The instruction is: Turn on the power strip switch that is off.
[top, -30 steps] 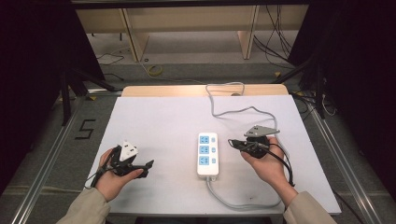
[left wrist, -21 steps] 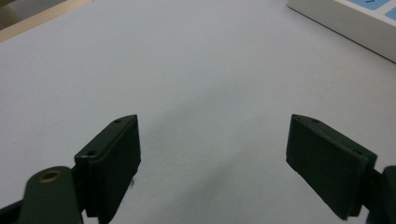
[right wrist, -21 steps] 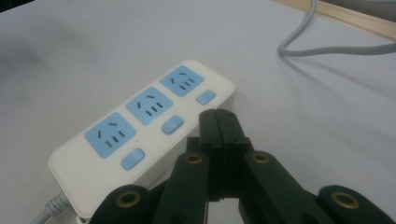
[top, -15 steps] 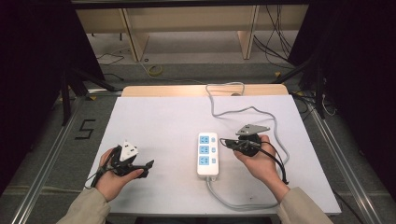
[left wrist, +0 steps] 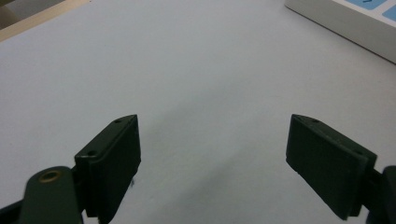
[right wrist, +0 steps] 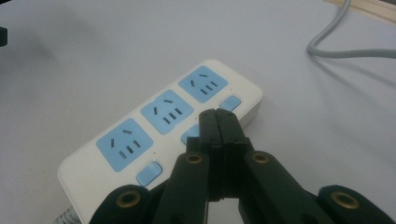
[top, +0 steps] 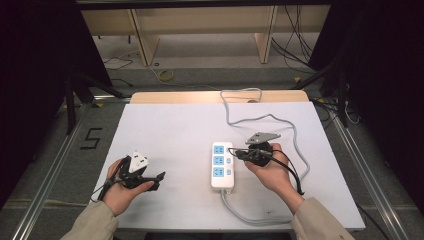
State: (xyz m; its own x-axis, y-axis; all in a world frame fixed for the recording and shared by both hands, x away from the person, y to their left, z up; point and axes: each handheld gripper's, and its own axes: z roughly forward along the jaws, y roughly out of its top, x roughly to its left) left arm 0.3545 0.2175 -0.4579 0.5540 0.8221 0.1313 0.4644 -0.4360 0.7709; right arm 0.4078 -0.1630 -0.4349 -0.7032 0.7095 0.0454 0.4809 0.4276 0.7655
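My right hand-held gripper (top: 239,154) has its two black jaws pressed flat together with nothing between them. In the right gripper view the closed tips (right wrist: 218,120) sit over the white plastic power strip with three blue socket faces (right wrist: 163,122), above the row of small blue switches (right wrist: 149,172). They cover most of the middle switch, and I cannot tell whether they touch it. The strip's near end is cut off by my gripper's linkage at the bottom of that view.

From the high view the power strip (top: 222,166) lies lengthwise near the middle of the white surface (top: 175,125), just left of my right hand (top: 272,172). Its grey cord (top: 250,218) leaves the near end, loops under my right forearm where part of it is hidden, and runs round to the far edge of the surface.

My left hand-held gripper (top: 150,179) rests low at the near left with its jaws spread wide and empty. In the left gripper view one corner of the strip (left wrist: 345,23) shows at the upper right, cut off by the frame.

Between the two grippers the surface is bare, and the whole far left half is open. The near edge lies close under both wrists; a pale wooden strip (top: 175,97) borders the far edge.
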